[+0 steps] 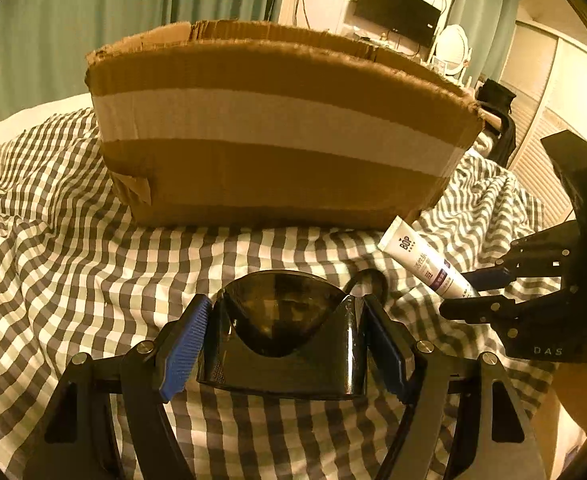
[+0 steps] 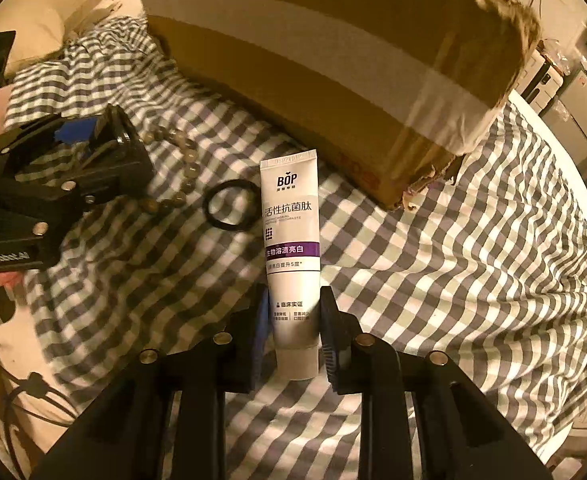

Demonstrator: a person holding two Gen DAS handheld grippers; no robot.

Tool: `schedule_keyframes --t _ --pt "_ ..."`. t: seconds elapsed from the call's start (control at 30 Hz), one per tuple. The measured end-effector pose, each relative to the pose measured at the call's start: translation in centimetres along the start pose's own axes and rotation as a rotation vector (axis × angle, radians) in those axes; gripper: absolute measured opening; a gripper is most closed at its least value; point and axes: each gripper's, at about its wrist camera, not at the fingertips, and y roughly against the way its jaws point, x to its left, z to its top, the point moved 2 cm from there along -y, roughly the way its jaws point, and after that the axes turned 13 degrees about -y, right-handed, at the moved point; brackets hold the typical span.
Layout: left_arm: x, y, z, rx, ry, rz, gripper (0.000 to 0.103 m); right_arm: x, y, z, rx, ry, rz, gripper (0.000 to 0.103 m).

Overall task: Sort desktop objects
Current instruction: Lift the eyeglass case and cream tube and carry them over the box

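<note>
Toothpaste (image 2: 292, 264) is clamped between right gripper (image 2: 293, 332) jaws, sunglasses (image 1: 283, 332) between left gripper (image 1: 283, 340) jaws; glossy plastic could slip.

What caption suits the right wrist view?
Right gripper holds a toothpaste tube before a cardboard box.

I could not see inside the box (image 1: 277, 128); its far side ran off the right wrist view's top. The tube (image 2: 291, 240) hid part of the black ring (image 2: 229, 206).
</note>
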Motion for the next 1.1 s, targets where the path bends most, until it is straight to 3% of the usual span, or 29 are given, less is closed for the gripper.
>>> schedule_keyframes --t 0.43,0.6,0.9,1.1 --pt "0.8 4.5 0.8 -0.072 0.019 0.032 0.077 3.9 5.9 0.7 -0.171 0.064 -0.105 0.024" --pt "1.3 6.8 1.0 -0.101 0.031 0.053 0.077 5.9 6.7 0.6 -0.210 -0.019 -0.108 0.024" --pt "1.4 10.6 1.9 -0.152 0.057 0.099 0.077 7.5 8.2 -1.7 -0.292 -0.331 -0.008 0.024" --pt "2.0 13.3 3.6 -0.198 0.044 0.113 0.077 7.5 11.3 -1.3 -0.339 -0.348 -0.041 0.024"
